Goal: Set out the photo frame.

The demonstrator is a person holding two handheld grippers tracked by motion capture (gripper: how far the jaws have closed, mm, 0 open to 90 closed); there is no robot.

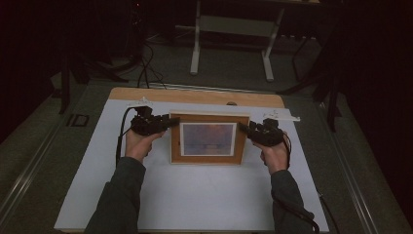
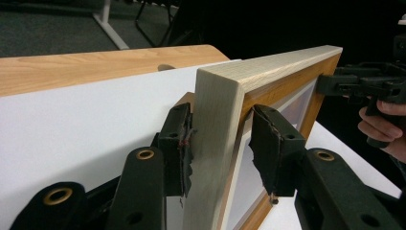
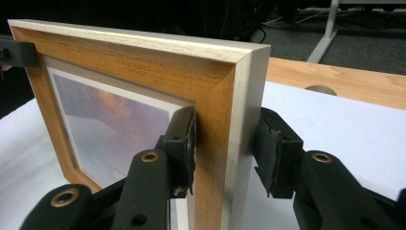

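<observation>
Picture frame (image 1: 208, 139) stands upright near the middle of the white mat (image 1: 195, 195), toward the far edge, held by its two side rails. Left gripper (image 1: 165, 122) straddles the left rail; in the left gripper view one pad (image 2: 184, 148) touches the back face, the other pad (image 2: 268, 148) sits just off the front with a sliver of gap. So: jaws around the rail, not clearly clamped. Right gripper (image 1: 245, 129) is the same on the right rail: one pad (image 3: 184, 143) is on the front face, the other (image 3: 270, 153) just clear of the back.

Risks, as I judge them:
- With one-sided contact at each rail, the frame can tip back or forward if either hand shifts.
- Lifting now would probably let it slip and drop, landing on a corner.
- Uneven squeeze left and right could twist it.
- The front pads sit near the inner lip and could scuff the mount or glazing.

Materials: frame is wood, with pale grained outer edges, a warmer orange-brown front face and mitred corners, plus a white mount and a hazy pink-blue print. Pads are black, with ragged, worn edges. Mat is matte and smooth, lying on a wooden tabletop (image 1: 195, 96).
</observation>
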